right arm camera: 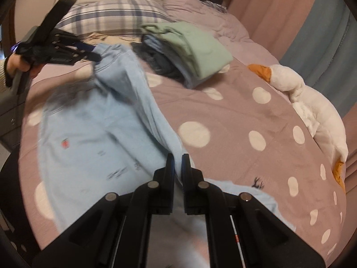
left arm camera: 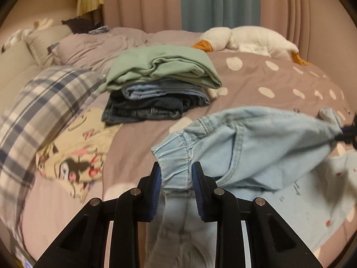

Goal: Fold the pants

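Above the near side of the dotted bed (right arm camera: 234,102), the light blue pants (left arm camera: 256,147) hang by the waistband; left gripper (left arm camera: 176,178) and right gripper (right arm camera: 177,167) fingers pinch it. Best keep the band taut and level while laying flat.

Lt-blue pants (left arm camera: 256,147), mauve bedspread (right arm camera: 234,116) w/ white dots, plaid pillow (left arm camera: 44,93) (grey-blue), green folded top (left arm camera: 160,67).

Folded clothes stack (left arm camera: 160,84) on polka-dot duvet (left arm camera: 267,82), goose plush (left arm camera: 250,39) (white, orange-billed), plaid pillow (right arm camera: 116,17).
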A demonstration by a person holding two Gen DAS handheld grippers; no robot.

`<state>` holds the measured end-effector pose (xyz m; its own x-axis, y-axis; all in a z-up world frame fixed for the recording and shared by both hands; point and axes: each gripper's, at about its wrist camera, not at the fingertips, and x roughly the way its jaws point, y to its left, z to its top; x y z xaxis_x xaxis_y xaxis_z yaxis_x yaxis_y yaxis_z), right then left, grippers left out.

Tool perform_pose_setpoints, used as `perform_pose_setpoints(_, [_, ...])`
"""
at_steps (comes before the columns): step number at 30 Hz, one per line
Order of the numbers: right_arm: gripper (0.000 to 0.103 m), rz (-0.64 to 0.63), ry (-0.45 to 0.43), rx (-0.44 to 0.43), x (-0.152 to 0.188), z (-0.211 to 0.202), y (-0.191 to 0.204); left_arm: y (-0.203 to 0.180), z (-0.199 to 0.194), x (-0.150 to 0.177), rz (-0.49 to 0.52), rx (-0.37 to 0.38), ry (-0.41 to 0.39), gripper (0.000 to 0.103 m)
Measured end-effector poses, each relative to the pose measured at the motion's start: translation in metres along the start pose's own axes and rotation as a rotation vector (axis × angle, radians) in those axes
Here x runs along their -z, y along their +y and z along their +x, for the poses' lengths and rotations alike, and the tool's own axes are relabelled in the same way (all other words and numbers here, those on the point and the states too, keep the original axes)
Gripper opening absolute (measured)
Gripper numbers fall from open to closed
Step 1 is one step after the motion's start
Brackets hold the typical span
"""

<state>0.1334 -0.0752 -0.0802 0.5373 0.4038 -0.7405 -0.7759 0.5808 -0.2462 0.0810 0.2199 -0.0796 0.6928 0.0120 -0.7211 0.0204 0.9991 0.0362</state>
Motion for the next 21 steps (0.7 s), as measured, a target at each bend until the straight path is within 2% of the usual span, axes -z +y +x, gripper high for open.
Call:
perform_pose_setpoints(4, [0.006, -0.035, 0.015, -0.016, 0.019, -0.011, 0.036, 0.005, -0.006, 0.029, -0.04, 0.014, 0.038, 0.027])
perform_pose_setpoints(9, [0.006, -0.088, 0.113, -0.069, 0.051, -0.001, 0.082, 0.002, -0.004, 0.061, -0.033, 0.002, 0.097, 0.027])
perform_pose_setpoints(11, [0.006, -0.111, 0.135, -0.071, 0.061, 0.006, 0.094, 0.001, 0.003, 0.071, -0.022, -0.022, 0.132, 0.026])
perform_pose_setpoints(14, [0.006, -0.126, 0.141, -0.03, 0.066, 0.014, 0.103, 0.001, 0.016, 0.082, -0.004, -0.08, 0.174, 0.023])
perform_pose_setpoints(16, [0.006, -0.103, 0.147, -0.032, 0.065, 0.018, 0.099, 0.004, 0.013, 0.08, -0.03, -0.067, 0.161, 0.023])
perform_pose_setpoints(21, [0.006, -0.139, 0.11, -0.015, 0.06, 0.0, 0.104, 0.014, -0.005, 0.077, -0.095, -0.036, 0.101, 0.008])
